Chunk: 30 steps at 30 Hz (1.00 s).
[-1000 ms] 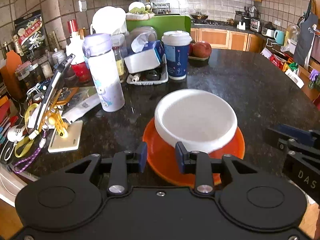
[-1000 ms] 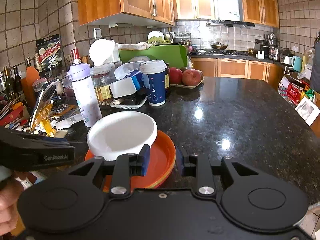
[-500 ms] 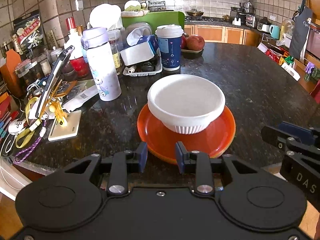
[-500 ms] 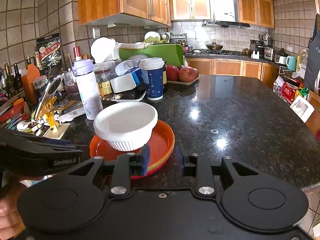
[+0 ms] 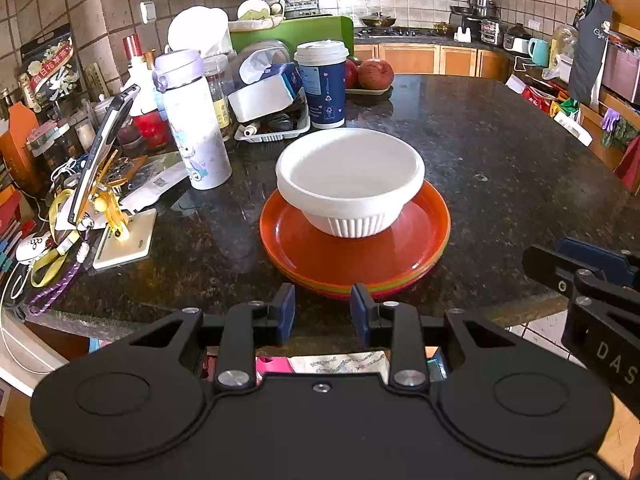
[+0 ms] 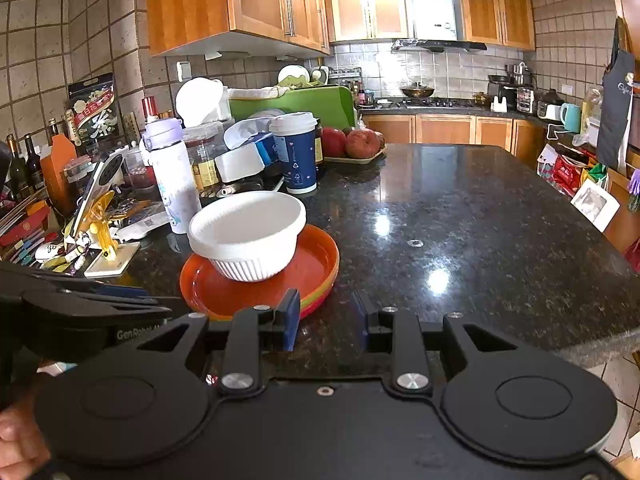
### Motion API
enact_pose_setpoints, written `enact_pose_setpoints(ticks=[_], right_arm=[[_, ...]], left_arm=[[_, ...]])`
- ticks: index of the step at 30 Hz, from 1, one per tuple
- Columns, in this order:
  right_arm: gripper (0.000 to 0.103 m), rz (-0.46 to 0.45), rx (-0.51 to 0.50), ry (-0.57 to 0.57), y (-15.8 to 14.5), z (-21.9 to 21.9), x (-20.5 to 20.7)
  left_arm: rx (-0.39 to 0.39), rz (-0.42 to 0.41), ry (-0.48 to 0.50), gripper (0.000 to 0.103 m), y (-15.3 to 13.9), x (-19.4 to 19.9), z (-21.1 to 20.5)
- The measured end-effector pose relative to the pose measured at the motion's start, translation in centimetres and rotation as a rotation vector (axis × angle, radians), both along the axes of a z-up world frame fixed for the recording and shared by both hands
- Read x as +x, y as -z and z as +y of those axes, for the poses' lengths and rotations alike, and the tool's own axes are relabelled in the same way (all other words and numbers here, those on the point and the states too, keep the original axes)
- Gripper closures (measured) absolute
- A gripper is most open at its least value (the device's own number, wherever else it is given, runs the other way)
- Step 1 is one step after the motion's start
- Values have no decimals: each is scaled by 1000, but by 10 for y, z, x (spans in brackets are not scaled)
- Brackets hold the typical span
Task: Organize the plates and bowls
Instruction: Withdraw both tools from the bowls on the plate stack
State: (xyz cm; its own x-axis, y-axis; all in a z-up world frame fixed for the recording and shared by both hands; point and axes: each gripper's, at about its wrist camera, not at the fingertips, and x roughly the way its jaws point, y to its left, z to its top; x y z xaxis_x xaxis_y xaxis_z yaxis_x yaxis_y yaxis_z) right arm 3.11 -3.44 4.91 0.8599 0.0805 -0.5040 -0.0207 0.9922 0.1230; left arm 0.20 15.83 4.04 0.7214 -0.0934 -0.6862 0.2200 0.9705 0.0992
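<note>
We see the white bowl (image 5: pixel 349 184) sitting upright on the orange plate (image 5: pixel 354 254), which is the top of a small stack of plates near the front edge of the dark counter (image 5: pixel 500 168). The left gripper (image 5: pixel 322 310) hangs in front of the stack with its jaws apart and nothing between them, and the right gripper (image 6: pixel 326 314) is just beside it, jaws also apart and empty. In our judgement the stacking looks finished, so the risk is mostly in any further contact. The stack is close to the counter edge, and a push from either gripper could slide it off. The bowl stands a little off centre on the plate; a knock at its rim could tip it toward the water bottle (image 5: pixel 194 120) and the paper cup (image 5: pixel 322 82)
</note>
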Motion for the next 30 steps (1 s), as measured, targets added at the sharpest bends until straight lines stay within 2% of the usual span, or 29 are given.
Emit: enact_pose_setpoints(ticks=[30], right_arm=[[73, -11, 7, 8, 2, -5, -13]], left_arm=[[5, -15, 8, 61, -1, -10, -11]])
